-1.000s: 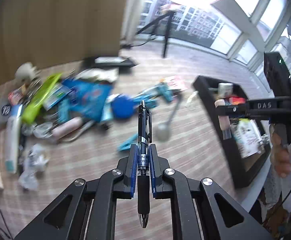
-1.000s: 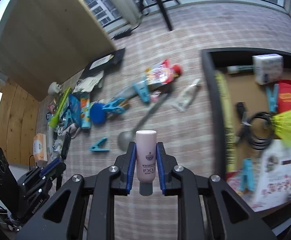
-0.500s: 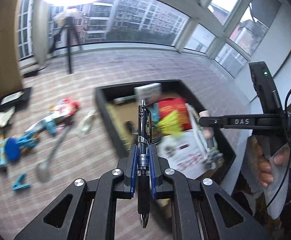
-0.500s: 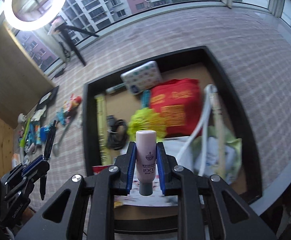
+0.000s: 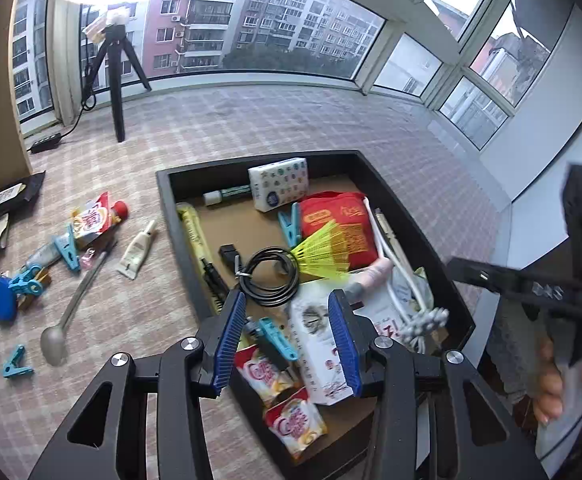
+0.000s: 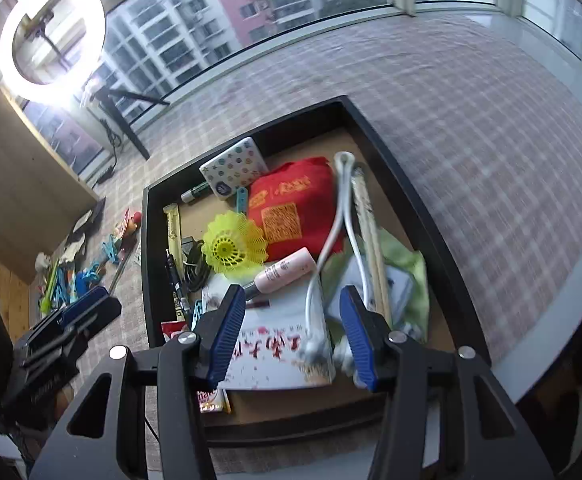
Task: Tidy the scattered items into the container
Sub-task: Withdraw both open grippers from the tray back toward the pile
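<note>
The black tray (image 5: pixel 179 232) holds several items, among them a red bag (image 5: pixel 339 224), a yellow shuttlecock (image 5: pixel 323 248) and a coiled black cable (image 5: pixel 269 280). My left gripper (image 5: pixel 287 340) hovers over the tray's near end, its jaws opening with nothing between the blue pads. A black pen (image 5: pixel 215 280) lies along the tray's left wall. My right gripper (image 6: pixel 291 320) is also above the tray (image 6: pixel 145 260), jaws opening and empty. The pink bottle (image 6: pixel 287 270) lies just ahead of it on a white booklet (image 6: pixel 279 344).
On the carpet left of the tray lie a spoon (image 5: pixel 71 304), a white tube (image 5: pixel 137 248), blue clips (image 5: pixel 17 362) and a red-white pouch (image 5: pixel 95 216). A ring light on a tripod (image 5: pixel 115 80) stands by the windows. A person's hand (image 5: pixel 551 380) holds the right tool.
Both grippers swung from the floor pile to above the tray. The left let go of the pen and the right let go of the pink bottle; both jaws have spread.
</note>
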Motion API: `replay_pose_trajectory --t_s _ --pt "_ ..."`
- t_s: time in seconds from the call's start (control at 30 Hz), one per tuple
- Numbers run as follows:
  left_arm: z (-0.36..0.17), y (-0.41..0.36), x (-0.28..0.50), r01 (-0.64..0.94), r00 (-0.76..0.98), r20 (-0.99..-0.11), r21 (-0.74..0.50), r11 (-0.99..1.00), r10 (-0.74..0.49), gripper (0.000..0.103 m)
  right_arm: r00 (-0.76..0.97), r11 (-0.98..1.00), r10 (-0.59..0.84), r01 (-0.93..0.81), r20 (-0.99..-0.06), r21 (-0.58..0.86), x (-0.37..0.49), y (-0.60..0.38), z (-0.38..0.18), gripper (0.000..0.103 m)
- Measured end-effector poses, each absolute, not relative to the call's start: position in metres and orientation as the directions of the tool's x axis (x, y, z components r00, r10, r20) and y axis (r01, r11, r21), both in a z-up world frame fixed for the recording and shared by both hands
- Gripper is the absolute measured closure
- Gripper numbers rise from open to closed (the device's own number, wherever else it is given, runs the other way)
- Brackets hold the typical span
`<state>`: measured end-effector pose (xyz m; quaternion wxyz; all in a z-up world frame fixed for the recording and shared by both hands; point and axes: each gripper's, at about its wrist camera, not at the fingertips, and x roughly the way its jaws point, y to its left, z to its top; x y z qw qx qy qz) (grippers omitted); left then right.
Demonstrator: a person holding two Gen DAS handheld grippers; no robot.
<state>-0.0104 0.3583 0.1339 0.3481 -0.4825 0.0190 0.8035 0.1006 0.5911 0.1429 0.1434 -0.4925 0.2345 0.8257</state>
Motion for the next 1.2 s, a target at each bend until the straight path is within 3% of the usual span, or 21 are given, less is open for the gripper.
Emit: replay_pose_trajectory --t_s 0.27,0.57,1.0,1.2 --pt "0.13 0.357 0.001 -0.689 -0.26 -0.832 -0.196 -0.697 0.491 0.062 -0.487 -0.799 0.211 -0.586 -0.848 0.137 0.164 0.553 0.162 0.054" --pt "0.134 0.354 0.029 -0.771 -0.164 -0.812 -0.248 -0.587 0.56 0.062 -0.432 -0.711 0.345 -0.7 -0.833 0.069 0.22 0.514 0.166 0.054" --pt "0.146 0.235 0.023 -0.693 -0.243 -0.79 -0.264 -0.671 0.562 0.062 -0.49 -0.775 0.298 -0.625 -0.819 0.092 0.2 0.442 0.185 0.054" --pt "0.147 0.152 0.018 -0.562 -0.355 -0.789 -0.248 -0.789 0.501 0.059 -0.55 -0.882 0.201 -0.462 -0.81 0.095 0.158 0.391 0.192 0.045"
